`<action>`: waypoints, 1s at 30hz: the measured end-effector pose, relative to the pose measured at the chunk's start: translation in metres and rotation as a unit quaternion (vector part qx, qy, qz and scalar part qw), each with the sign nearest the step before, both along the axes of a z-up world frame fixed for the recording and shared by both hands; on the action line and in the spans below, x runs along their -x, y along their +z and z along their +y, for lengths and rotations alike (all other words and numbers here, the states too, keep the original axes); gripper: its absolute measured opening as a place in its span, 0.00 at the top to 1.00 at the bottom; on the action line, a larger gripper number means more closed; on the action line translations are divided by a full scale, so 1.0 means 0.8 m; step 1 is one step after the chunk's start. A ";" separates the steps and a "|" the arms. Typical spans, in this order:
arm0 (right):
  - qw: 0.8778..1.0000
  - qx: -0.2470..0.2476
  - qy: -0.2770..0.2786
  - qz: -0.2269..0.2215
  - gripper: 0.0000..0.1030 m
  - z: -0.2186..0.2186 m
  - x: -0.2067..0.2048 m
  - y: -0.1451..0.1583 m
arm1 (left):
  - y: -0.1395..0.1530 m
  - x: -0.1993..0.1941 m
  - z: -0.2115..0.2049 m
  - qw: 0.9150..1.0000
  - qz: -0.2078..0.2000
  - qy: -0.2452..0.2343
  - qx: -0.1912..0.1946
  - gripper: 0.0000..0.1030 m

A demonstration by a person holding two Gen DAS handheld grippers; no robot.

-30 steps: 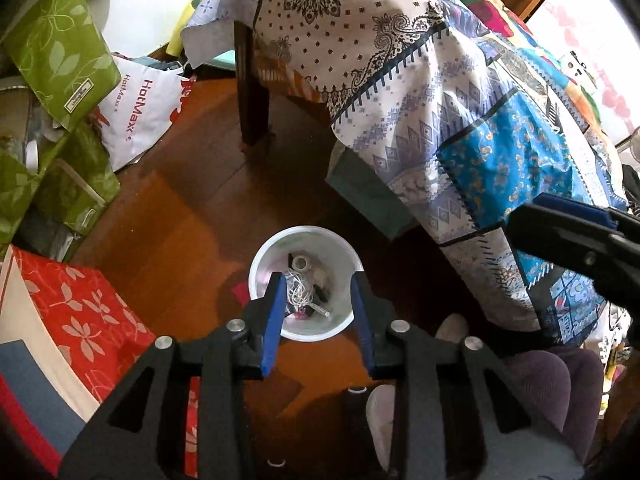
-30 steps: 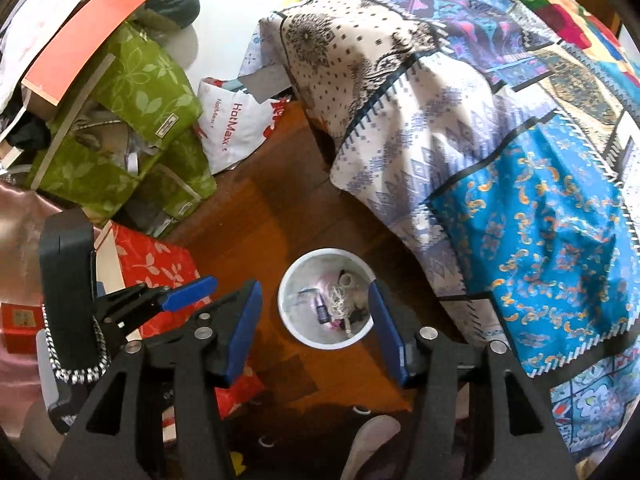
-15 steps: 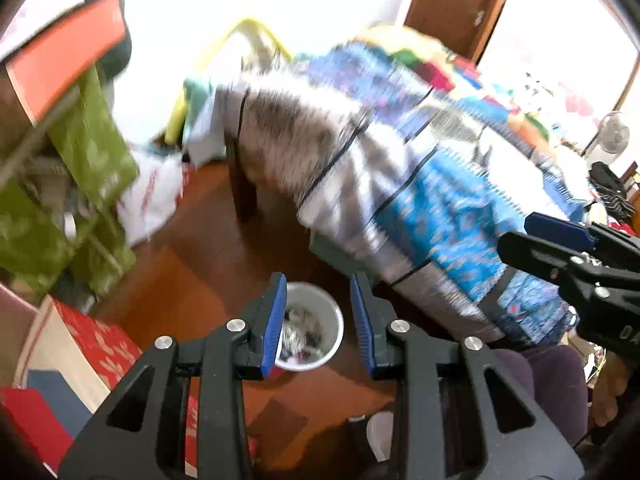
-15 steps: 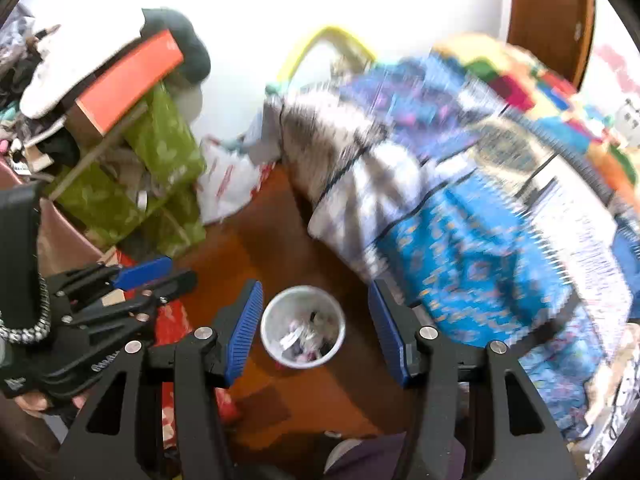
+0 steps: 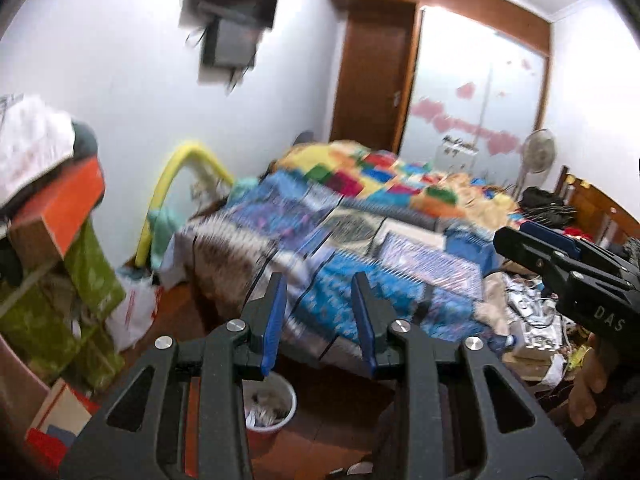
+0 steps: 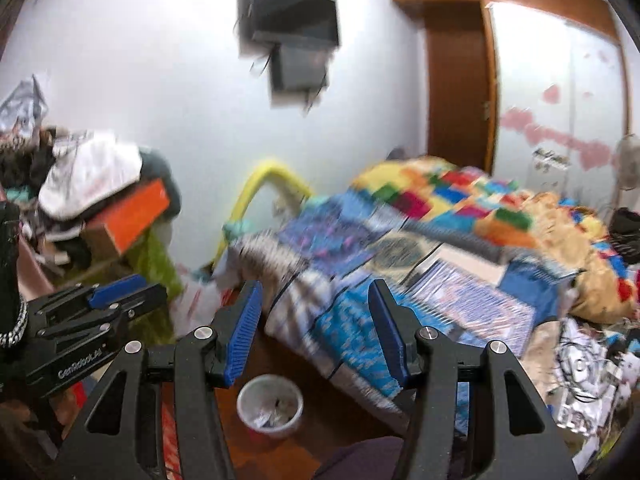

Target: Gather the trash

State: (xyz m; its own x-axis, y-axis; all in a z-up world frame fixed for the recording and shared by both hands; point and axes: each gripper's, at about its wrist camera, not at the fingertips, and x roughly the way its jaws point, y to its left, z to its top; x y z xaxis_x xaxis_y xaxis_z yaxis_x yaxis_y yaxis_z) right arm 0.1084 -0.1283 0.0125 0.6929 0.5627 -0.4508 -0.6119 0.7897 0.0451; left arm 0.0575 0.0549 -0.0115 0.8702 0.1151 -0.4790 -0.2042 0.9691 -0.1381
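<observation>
White walls (image 5: 120, 80), wall-mounted TV (image 6: 294, 24), quilt-covered bed (image 5: 360, 208), wooden door (image 5: 372, 76), bright window (image 5: 480, 92), wood floor (image 5: 328, 436).

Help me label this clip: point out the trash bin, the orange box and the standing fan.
trash bin (image 6: 245, 394): right wrist view, on its white rim.
orange box (image 6: 138, 216): right wrist view, on its orange side face.
standing fan (image 5: 539, 156): left wrist view, on its round head.
</observation>
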 end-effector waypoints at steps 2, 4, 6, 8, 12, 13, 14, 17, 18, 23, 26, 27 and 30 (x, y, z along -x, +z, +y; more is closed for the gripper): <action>0.999 -0.010 -0.023 -0.024 0.49 -0.016 0.020 0.011 | 0.014 0.016 -0.016 1.000 -0.019 -0.010 -0.008 0.66; 0.998 -0.022 -0.047 -0.046 0.46 -0.030 0.040 0.019 | 0.025 0.033 -0.030 0.999 -0.033 -0.021 -0.017 0.66; 0.995 -0.027 -0.071 -0.062 0.41 -0.040 0.055 0.023 | 0.033 0.049 -0.045 0.998 -0.044 -0.029 -0.028 0.65; 0.993 -0.027 -0.092 -0.074 0.39 -0.047 0.070 0.024 | 0.036 0.061 -0.052 0.998 -0.051 -0.035 -0.032 0.57; 0.989 -0.028 -0.125 -0.080 0.15 -0.061 0.092 0.022 | 0.035 0.084 -0.064 0.996 -0.063 -0.048 -0.031 0.42; 0.987 -0.032 -0.134 -0.081 0.13 -0.065 0.096 0.022 | 0.035 0.087 -0.067 0.996 -0.063 -0.049 -0.033 0.33; 0.985 -0.034 -0.145 -0.085 0.09 -0.068 0.101 0.021 | 0.035 0.091 -0.069 0.996 -0.065 -0.049 -0.033 0.27; 0.980 -0.038 -0.172 -0.094 0.00 -0.077 0.111 0.022 | 0.034 0.100 -0.071 0.996 -0.075 -0.049 -0.028 0.06; 0.979 -0.039 -0.177 -0.095 0.00 -0.082 0.115 0.022 | 0.034 0.102 -0.071 0.995 -0.078 -0.049 -0.028 0.06; 0.979 -0.044 -0.182 -0.084 0.00 -0.087 0.117 0.019 | 0.034 0.108 -0.074 0.995 -0.082 -0.047 -0.033 0.06; 0.980 -0.039 -0.178 -0.076 0.00 -0.086 0.115 0.018 | 0.034 0.109 -0.074 0.995 -0.081 -0.046 -0.034 0.06; 0.980 -0.038 -0.178 -0.075 0.00 -0.087 0.122 0.014 | 0.034 0.110 -0.075 0.995 -0.081 -0.045 -0.033 0.06; 0.981 -0.037 -0.178 -0.073 0.00 -0.089 0.125 0.012 | 0.033 0.111 -0.075 0.995 -0.080 -0.045 -0.031 0.06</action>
